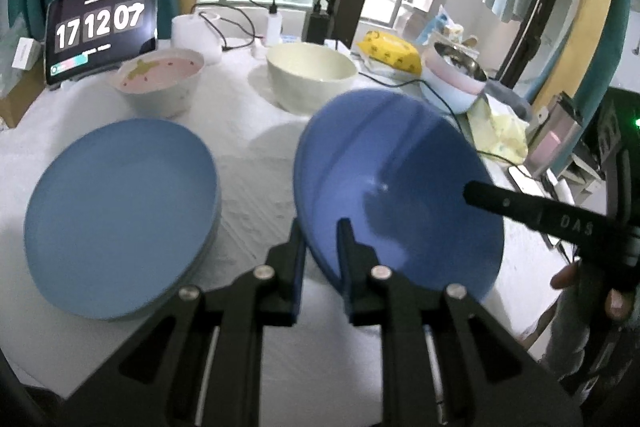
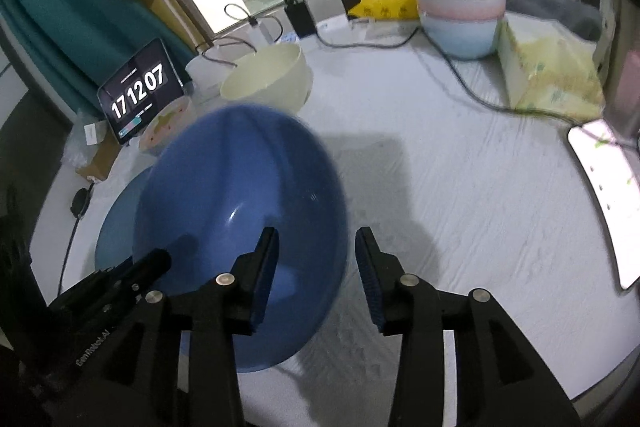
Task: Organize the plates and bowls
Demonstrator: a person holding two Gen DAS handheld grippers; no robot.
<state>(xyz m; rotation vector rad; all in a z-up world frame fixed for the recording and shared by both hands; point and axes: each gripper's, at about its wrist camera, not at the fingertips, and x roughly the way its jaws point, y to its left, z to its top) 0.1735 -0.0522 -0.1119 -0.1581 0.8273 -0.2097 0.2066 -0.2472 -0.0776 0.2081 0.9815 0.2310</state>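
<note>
My left gripper (image 1: 322, 259) is shut on the near rim of a dark blue plate (image 1: 396, 187) and holds it tilted above the table; the plate also shows in the right wrist view (image 2: 240, 227). My right gripper (image 2: 316, 271) is open beside the plate's right edge, one finger (image 2: 264, 275) in front of the plate; its finger (image 1: 532, 211) shows in the left view. A stack of light blue plates (image 1: 120, 211) lies at left. A pink-lined bowl (image 1: 160, 81) and a cream bowl (image 1: 312, 77) stand behind.
A tablet clock (image 1: 100, 27) stands at the back left. Stacked pastel bowls with a steel one on top (image 2: 460, 15) sit at the back right by a yellow pack (image 1: 390, 51), a tissue pack (image 2: 548, 75), cables (image 2: 460, 75) and a white device (image 2: 604, 195).
</note>
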